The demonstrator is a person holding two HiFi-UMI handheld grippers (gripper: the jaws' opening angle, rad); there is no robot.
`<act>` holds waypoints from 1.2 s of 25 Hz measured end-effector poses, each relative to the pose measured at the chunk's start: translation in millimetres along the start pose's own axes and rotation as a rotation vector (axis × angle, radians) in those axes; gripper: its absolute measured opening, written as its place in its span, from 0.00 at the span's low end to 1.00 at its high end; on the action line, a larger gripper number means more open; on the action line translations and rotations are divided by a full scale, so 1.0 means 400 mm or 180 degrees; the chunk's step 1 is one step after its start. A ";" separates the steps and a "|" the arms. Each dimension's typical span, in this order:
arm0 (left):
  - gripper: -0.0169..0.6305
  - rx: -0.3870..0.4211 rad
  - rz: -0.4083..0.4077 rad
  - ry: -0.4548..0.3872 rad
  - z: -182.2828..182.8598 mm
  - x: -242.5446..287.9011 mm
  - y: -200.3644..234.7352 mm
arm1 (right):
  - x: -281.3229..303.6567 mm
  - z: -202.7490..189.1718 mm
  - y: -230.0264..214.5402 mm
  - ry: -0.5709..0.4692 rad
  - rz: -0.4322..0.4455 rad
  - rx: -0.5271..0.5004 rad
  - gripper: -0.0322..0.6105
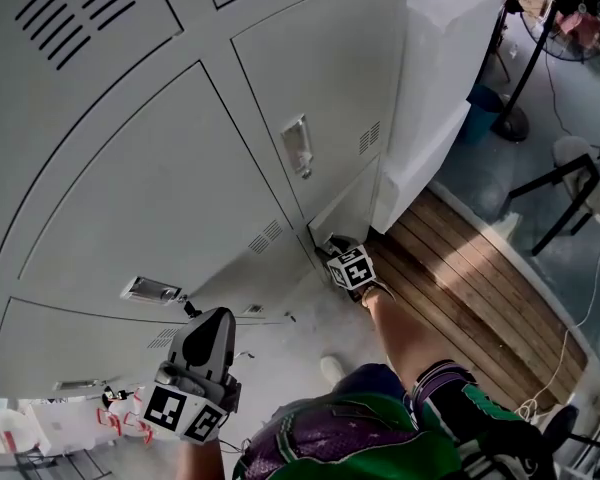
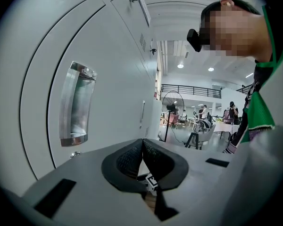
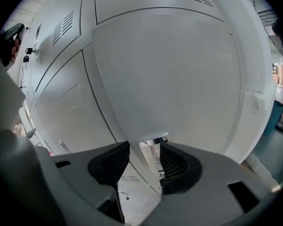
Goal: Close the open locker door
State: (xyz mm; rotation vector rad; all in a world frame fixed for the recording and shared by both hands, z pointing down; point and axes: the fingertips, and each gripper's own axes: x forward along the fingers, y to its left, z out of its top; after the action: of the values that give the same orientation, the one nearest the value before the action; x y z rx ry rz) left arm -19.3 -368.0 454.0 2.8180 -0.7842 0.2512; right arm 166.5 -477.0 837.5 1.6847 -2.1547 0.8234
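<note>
The open locker door [image 1: 348, 206] [image 3: 170, 69] is in the bottom row of the grey lockers, at the right end of the row. It stands out a little from the frame. The right gripper [image 1: 332, 243] [image 3: 145, 149] is at the lower edge of this door. Its jaws are partly closed and pinch the shiny door handle [image 3: 153, 142] between the black pads. The left gripper [image 1: 188, 310] [image 2: 142, 142] is well to the left of the open door. Its jaws are pressed together at the tips and hold nothing. It points at a shut locker door, just beside that door's shiny sunken handle [image 1: 150, 290] [image 2: 77, 105]. To the right of the open door, past the end of the lockers, is a strip of wooden boards [image 1: 460, 268]. The person's leg [image 1: 395, 333] is just below the open door in the head view.
</note>
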 end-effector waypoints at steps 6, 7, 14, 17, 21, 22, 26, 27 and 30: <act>0.06 -0.0018 0.0003 -0.0020 0.004 -0.004 0.005 | -0.001 0.013 -0.004 0.0061 0.0024 -0.0054 0.35; 0.06 -0.0026 0.0009 -0.0021 0.005 -0.007 0.005 | -0.002 0.012 -0.004 0.0078 0.0023 -0.0044 0.35; 0.06 0.0002 -0.0001 -0.0075 0.016 -0.017 -0.009 | -0.014 0.006 -0.008 0.0288 0.0037 -0.0093 0.35; 0.06 -0.0013 -0.0003 -0.0080 0.011 -0.027 -0.015 | -0.019 0.001 -0.009 0.0445 0.0046 -0.0169 0.36; 0.06 -0.0044 0.0039 -0.0086 0.007 -0.040 -0.012 | -0.017 0.004 -0.008 0.0609 -0.0030 -0.0202 0.37; 0.06 -0.0052 0.0051 -0.0090 0.007 -0.042 -0.010 | -0.015 0.006 -0.008 0.0623 -0.0052 -0.0194 0.37; 0.06 -0.0061 0.0073 -0.0107 0.010 -0.047 -0.009 | -0.017 0.011 -0.011 0.0632 -0.0117 -0.0164 0.37; 0.06 -0.0065 0.0076 -0.0105 0.009 -0.047 -0.008 | -0.020 0.010 -0.012 0.0649 -0.0134 -0.0156 0.36; 0.06 -0.0081 0.0080 -0.0085 0.001 -0.048 -0.007 | -0.030 0.002 0.005 0.0809 -0.0184 -0.0164 0.36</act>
State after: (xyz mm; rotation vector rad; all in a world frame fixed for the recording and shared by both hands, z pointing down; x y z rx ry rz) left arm -34.0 -356.4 448.9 2.7946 -0.8229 0.2063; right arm 167.9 -467.5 829.8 1.5189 -1.9314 0.9040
